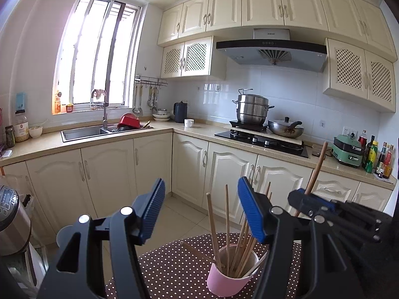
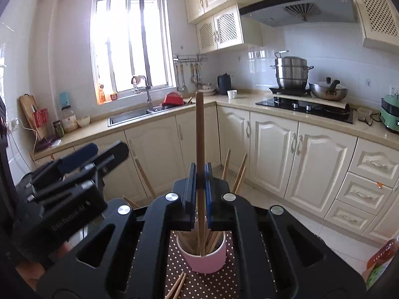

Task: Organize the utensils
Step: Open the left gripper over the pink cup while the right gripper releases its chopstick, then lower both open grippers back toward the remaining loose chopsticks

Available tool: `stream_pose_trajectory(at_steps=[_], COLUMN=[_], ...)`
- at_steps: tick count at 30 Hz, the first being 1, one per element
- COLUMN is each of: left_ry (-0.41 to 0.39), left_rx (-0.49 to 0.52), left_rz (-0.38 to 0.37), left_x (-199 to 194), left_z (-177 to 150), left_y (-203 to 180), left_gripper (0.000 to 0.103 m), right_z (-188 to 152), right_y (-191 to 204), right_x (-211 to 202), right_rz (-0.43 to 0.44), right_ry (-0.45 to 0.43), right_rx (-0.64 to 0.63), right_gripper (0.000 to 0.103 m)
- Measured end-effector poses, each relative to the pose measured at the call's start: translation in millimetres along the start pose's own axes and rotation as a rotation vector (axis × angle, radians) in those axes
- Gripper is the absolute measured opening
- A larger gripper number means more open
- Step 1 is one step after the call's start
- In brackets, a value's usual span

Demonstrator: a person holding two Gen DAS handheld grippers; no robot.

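One chopstick [image 2: 199, 134] stands upright, clenched in your right tool [image 2: 200, 189] directly above the pink cup [image 2: 205, 259], apparently so it can drop in among the others. Your left tool [image 1: 199, 206] hangs released, nothing between its pads, behind the cup. Two more chopsticks [image 2: 178, 284] lie on the dotted bench [image 1: 169, 269] near you.

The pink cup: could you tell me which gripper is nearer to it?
Right. The right gripper holds a chopstick directly above the pink cup; the left gripper stands open, off to its side.
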State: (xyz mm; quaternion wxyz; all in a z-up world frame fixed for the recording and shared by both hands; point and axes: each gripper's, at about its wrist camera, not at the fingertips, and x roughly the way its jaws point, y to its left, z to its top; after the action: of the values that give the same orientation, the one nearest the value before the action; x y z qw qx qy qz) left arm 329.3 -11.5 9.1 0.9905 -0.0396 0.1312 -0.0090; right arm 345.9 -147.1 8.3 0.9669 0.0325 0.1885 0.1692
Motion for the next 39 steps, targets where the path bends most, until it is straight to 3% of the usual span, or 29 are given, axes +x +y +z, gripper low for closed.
stream_pose_trajectory(at_steps=[7,21,39], left_ry=[-0.006,0.002,-0.008], left_rx=[0.015,0.04,0.043], left_rz=[-0.005,0.012,0.016], left_x=[-5.6,-15.5,-58.2], left_z=[-5.6,-10.4,-8.3], left_y=[-0.2,4.9,16.5], left_gripper=[0.068,0.07,0.071], right_z=[-12.7,-30.6,-24.3], right_y=[-3.8,-8.2,5.1], right_x=[8.4,16.8,-30.1], right_rz=[-0.01,-0.027,-0.018], right_ry=[0.036,0.087,0.046], right_rx=[0.01,0.056,0.056], right_gripper=[0.007,0.007,0.007])
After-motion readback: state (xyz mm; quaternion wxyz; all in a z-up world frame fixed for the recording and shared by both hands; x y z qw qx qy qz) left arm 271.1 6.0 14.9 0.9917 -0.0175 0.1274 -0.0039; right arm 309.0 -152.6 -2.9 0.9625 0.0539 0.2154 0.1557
